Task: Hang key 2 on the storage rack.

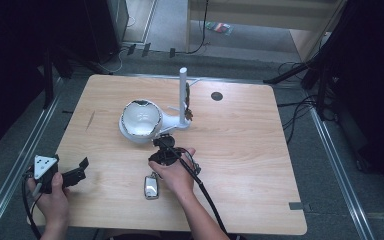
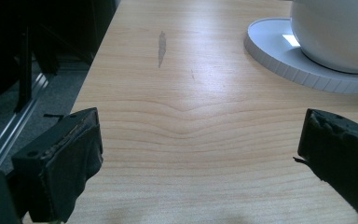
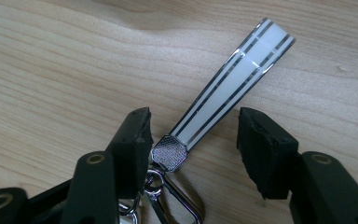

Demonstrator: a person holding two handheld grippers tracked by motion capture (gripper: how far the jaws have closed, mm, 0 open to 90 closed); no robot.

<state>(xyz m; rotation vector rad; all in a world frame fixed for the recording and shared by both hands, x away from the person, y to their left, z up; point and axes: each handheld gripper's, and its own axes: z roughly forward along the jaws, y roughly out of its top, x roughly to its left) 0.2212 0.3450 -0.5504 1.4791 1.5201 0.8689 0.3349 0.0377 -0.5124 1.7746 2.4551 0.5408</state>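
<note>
**Right gripper over the key-fob strap**

Your right gripper (image 3: 193, 140) stands part open, jaws either side of the white strap (image 3: 233, 88) with silver stripes; its metal clasp (image 3: 168, 153) lies just beside one pad, and the other pad is apart. Your left gripper (image 2: 198, 154) rests wide open, holding nothing. The strap lies flat on the wooden table (image 1: 240, 165), near the white lamp (image 1: 142, 120). Dark floor surrounds the table.
</note>
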